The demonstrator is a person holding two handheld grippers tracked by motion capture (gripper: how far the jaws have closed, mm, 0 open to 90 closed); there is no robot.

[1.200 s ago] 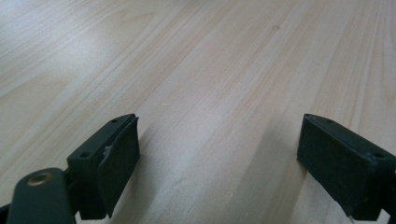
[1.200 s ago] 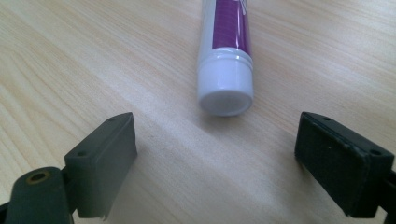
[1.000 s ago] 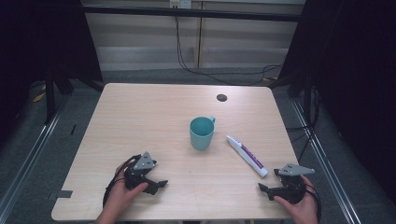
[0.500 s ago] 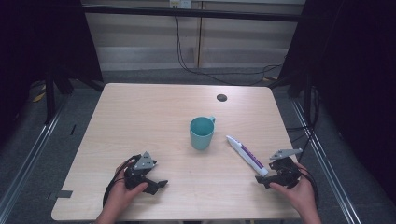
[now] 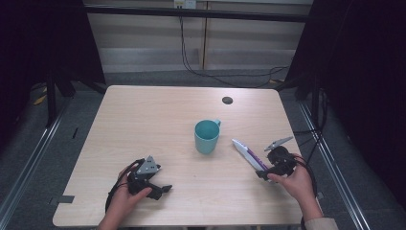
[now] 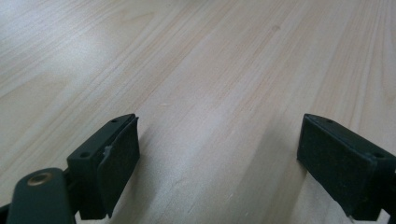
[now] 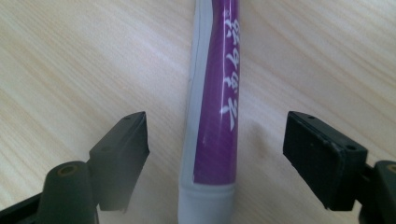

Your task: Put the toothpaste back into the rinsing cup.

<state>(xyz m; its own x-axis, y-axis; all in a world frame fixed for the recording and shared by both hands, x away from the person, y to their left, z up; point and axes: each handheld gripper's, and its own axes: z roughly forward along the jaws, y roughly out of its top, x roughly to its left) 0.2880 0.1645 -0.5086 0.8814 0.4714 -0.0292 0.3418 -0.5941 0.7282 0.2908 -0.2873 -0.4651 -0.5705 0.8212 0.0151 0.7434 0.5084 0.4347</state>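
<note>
A white and purple tube lies flat on the wooden table, right of a teal mug. My right gripper is at the tube's near end. In the right gripper view the tube runs between the two open jaws, which stand apart from it on both sides. My left gripper rests near the table's front left, held by a hand. Its jaws stand wide apart over bare wood in the left gripper view, with nothing between them.
A small dark round hole marks the table's far right part. Cables hang behind the table. Metal floor rails run along both sides, and dark curtains stand left and right.
My right gripper has moved forward and left from the table's front right corner to the tube's near end. The left gripper has stayed in place.
</note>
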